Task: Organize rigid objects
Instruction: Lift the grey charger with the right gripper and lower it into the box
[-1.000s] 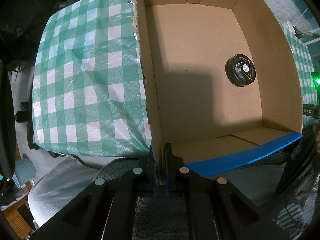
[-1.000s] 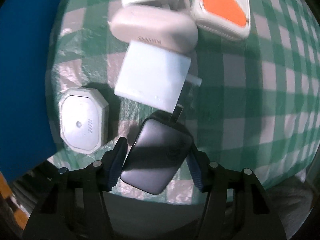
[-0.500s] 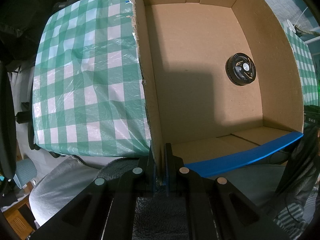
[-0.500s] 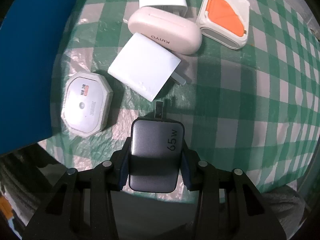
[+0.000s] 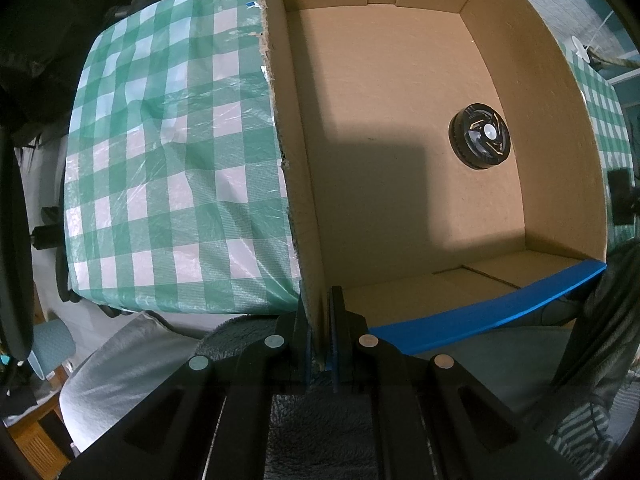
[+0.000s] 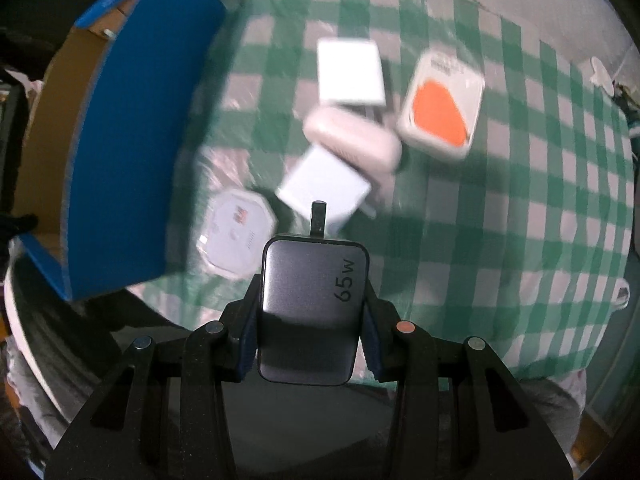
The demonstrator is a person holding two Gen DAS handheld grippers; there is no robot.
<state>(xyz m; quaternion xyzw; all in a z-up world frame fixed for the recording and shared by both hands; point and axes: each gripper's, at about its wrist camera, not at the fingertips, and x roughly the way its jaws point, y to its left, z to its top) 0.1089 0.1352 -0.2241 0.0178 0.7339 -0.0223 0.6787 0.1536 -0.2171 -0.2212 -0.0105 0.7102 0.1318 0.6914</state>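
My left gripper [image 5: 319,320] is shut on the near wall of an open cardboard box [image 5: 296,184] with blue outer sides. A black round object [image 5: 480,142] lies on the box floor at the right. My right gripper [image 6: 310,312] is shut on a dark grey 65W charger [image 6: 310,308] and holds it above the table, prongs pointing away. Below it lie a white octagonal device [image 6: 236,240], two white chargers [image 6: 324,192] [image 6: 350,72], a white oval case [image 6: 352,140] and a white-and-orange device [image 6: 442,108].
The table has a green-and-white checked cloth [image 5: 168,160]. The box's blue side [image 6: 128,140] stands left of the loose objects in the right wrist view. Chairs and floor show beyond the table's near edge.
My right gripper has closed on the grey charger and lifted it off the table, pulling back from the other objects. My left gripper has kept its hold on the box wall.
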